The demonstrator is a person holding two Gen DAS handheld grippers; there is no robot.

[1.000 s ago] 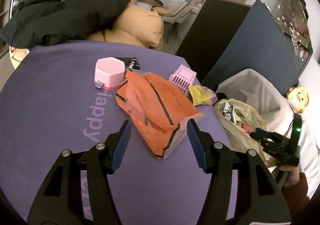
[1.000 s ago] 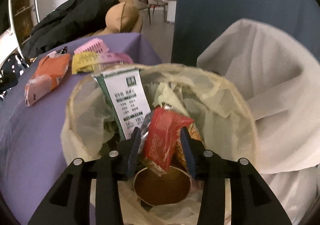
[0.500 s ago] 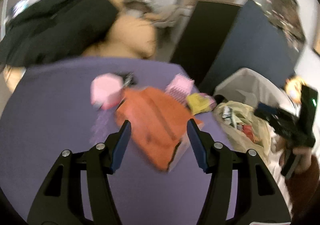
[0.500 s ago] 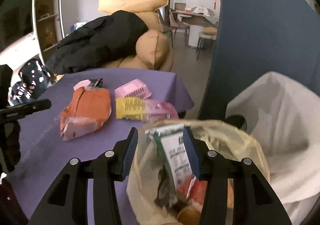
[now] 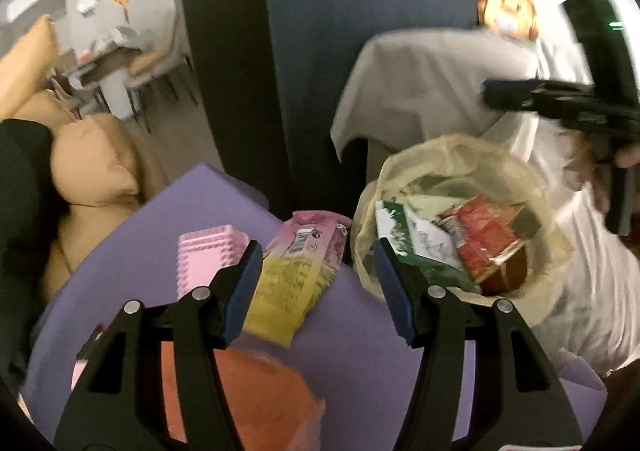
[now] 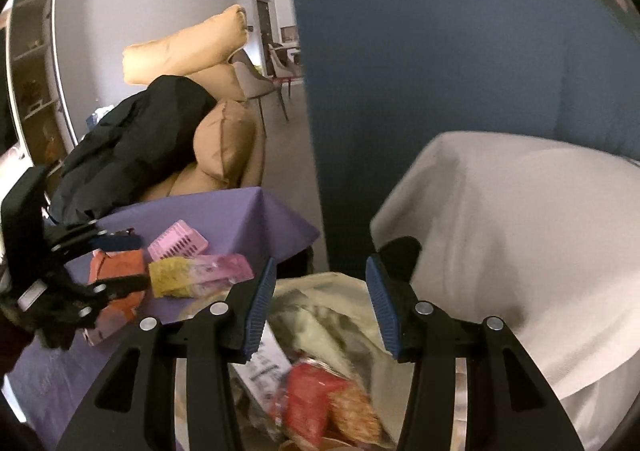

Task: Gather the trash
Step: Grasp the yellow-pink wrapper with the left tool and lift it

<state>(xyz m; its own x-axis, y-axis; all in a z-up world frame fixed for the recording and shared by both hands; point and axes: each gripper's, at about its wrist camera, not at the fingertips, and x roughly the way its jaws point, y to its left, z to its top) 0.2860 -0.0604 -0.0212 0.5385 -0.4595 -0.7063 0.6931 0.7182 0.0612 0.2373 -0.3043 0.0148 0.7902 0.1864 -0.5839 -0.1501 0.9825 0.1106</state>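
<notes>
Yellow-and-pink crinkly plastic wrapper [image 5: 298,271] lies at the purple table's [image 5: 168,211] edge beside the lined trash bin [image 5: 452,171]. Left gripper [image 5: 318,287] is released above it; right gripper [image 6: 320,307] is released, empty. Best lower straight, then pinch the wrapper's middle.

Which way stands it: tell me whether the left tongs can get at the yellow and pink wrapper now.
Probably yes. The left tongs stand open and empty, aimed right at the yellow and pink wrapper, which lies flat on the purple tablecloth with nothing on it. The pink basket beside it leaves it free.
</notes>
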